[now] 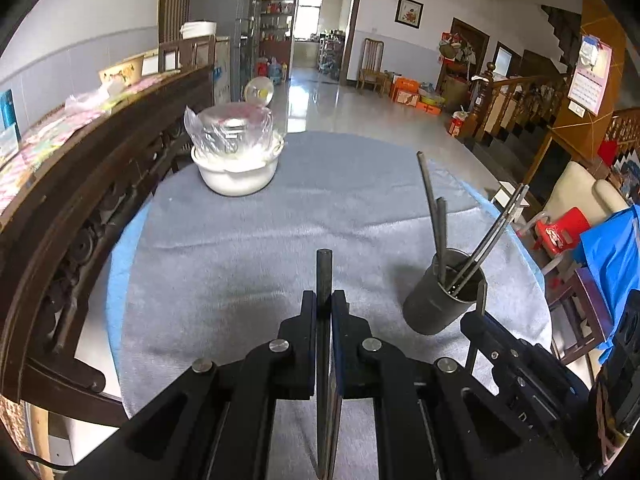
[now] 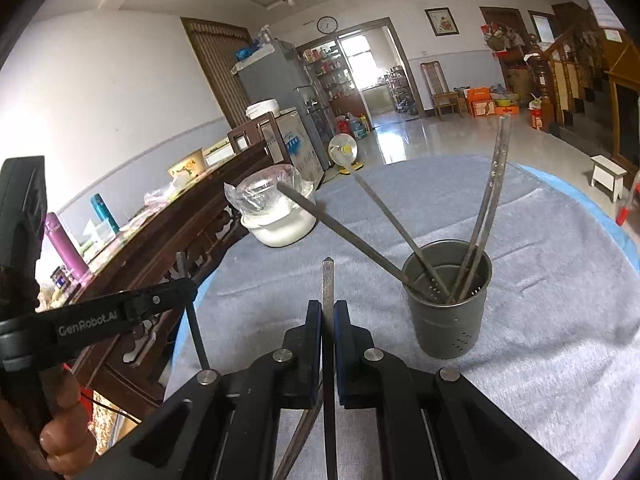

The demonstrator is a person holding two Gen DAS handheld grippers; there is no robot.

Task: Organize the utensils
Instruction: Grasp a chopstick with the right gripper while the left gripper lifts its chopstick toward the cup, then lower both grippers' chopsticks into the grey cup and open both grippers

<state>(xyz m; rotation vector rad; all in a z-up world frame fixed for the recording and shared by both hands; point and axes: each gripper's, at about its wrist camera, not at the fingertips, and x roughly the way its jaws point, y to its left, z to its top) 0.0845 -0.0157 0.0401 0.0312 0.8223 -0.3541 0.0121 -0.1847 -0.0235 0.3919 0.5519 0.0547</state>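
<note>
Four metal sticks (image 2: 486, 208) stand splayed inside grey cup (image 2: 450, 312) on surface (image 2: 540, 280). Left gripper (image 1: 324, 300) and right gripper (image 2: 328, 308) each clamp one stick.

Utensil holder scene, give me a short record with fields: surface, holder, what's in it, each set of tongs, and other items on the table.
surface: round table under a grey cloth
holder: grey metal cup, upright on the cloth
holder contents: four metal chopsticks, leaning out over the rim
left tongs: shut on one dark chopstick
right tongs: shut on one metal chopstick
other items: white bowl with a plastic-wrapped container in it, at the far side of the table
</note>
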